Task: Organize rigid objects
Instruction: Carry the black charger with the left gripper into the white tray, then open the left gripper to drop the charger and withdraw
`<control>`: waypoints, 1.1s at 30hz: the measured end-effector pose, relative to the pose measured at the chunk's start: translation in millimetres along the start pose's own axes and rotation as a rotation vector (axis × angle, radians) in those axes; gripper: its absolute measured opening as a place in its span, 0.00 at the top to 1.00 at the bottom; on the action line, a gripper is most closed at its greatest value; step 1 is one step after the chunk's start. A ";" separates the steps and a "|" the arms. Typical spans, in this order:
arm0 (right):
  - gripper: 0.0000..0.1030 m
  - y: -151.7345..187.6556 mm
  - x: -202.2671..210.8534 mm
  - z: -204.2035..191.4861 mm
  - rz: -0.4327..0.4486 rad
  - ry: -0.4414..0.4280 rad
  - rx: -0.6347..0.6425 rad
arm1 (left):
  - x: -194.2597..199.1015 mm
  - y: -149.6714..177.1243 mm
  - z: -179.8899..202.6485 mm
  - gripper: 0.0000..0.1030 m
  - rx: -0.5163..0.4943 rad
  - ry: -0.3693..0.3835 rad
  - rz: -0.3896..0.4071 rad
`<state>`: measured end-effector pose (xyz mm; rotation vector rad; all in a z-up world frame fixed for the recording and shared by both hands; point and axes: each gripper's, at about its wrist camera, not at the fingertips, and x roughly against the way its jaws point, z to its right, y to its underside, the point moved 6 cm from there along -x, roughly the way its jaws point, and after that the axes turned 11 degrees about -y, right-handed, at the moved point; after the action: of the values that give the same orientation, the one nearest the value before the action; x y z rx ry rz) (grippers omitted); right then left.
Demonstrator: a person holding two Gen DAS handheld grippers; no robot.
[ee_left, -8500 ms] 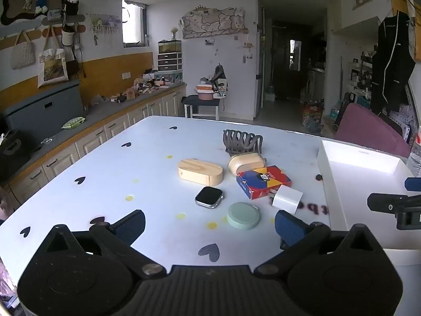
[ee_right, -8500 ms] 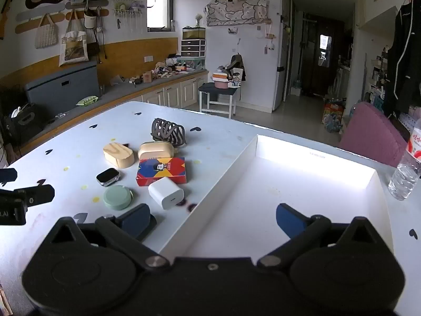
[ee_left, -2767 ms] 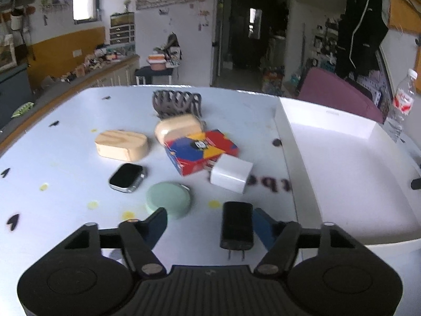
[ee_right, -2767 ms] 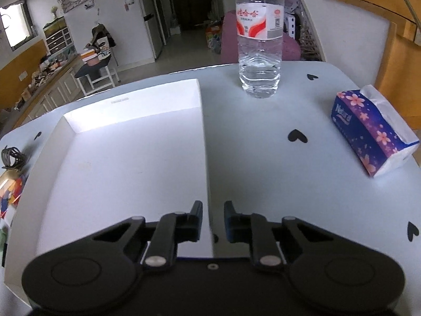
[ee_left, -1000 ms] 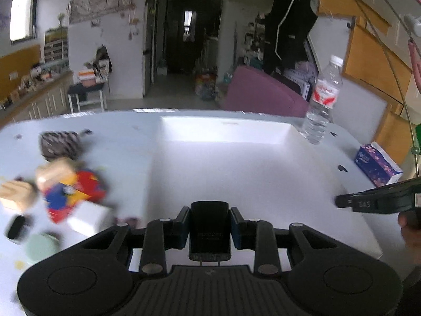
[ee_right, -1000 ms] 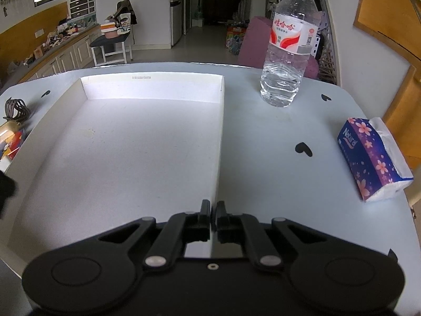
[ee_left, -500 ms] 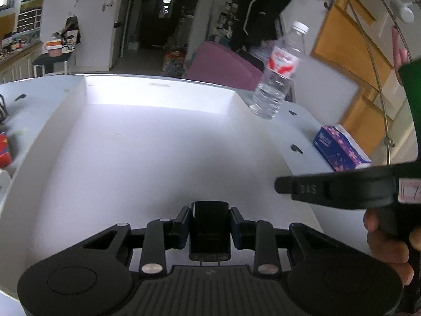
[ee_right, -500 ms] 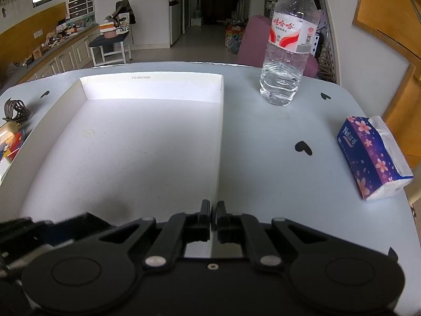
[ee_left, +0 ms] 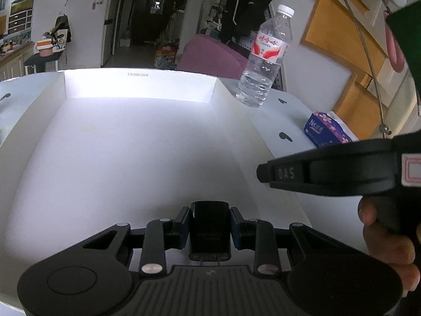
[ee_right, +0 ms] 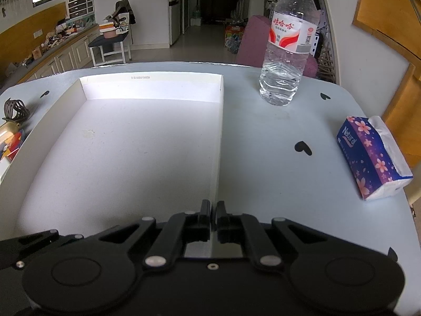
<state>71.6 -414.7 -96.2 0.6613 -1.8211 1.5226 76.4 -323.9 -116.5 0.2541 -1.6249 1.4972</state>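
My left gripper (ee_left: pixel 210 214) is shut on a black plug adapter (ee_left: pixel 210 230) and holds it over the near part of the white tray (ee_left: pixel 136 85). My right gripper (ee_right: pixel 213 210) is shut on the tray's right wall (ee_right: pixel 219 131) at its near end. The right gripper's body (ee_left: pixel 329 169) shows at the right of the left wrist view. The tray floor is bare. A dark hair claw (ee_right: pixel 14 108), a tan case (ee_right: pixel 8 127) and a colourful box (ee_right: pixel 11 146) lie on the table left of the tray.
A water bottle (ee_right: pixel 288 42) stands beyond the tray's far right corner. A purple tissue pack (ee_right: pixel 368 155) lies at the table's right edge. A purple chair (ee_left: pixel 210 58) stands behind the table.
My left gripper has carried the black adapter from the table's left side over the tray and moved further in. My right gripper stays shut on the tray wall.
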 end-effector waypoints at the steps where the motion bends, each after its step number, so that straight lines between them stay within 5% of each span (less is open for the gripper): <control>1: 0.96 0.0 0.1 0.1 0.000 0.000 -0.001 | -1.2 0.0 0.3 0.67 0.008 0.000 0.002; 9: 0.96 -0.6 0.2 0.8 -0.001 -0.001 -0.002 | 7.6 -1.8 0.7 0.53 -0.021 -0.025 0.023; 17: 0.96 -0.7 0.3 0.9 0.000 -0.001 -0.003 | 35.9 -0.2 -7.5 0.23 -0.061 -0.050 0.053; 33: 0.95 -1.0 1.3 -0.5 0.003 0.002 0.003 | 87.4 6.9 -45.9 0.00 -0.060 -0.147 0.148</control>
<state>71.6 -414.4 -94.4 0.6590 -1.8196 1.5274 41.4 -246.7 -65.3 0.2191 -1.8370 1.5685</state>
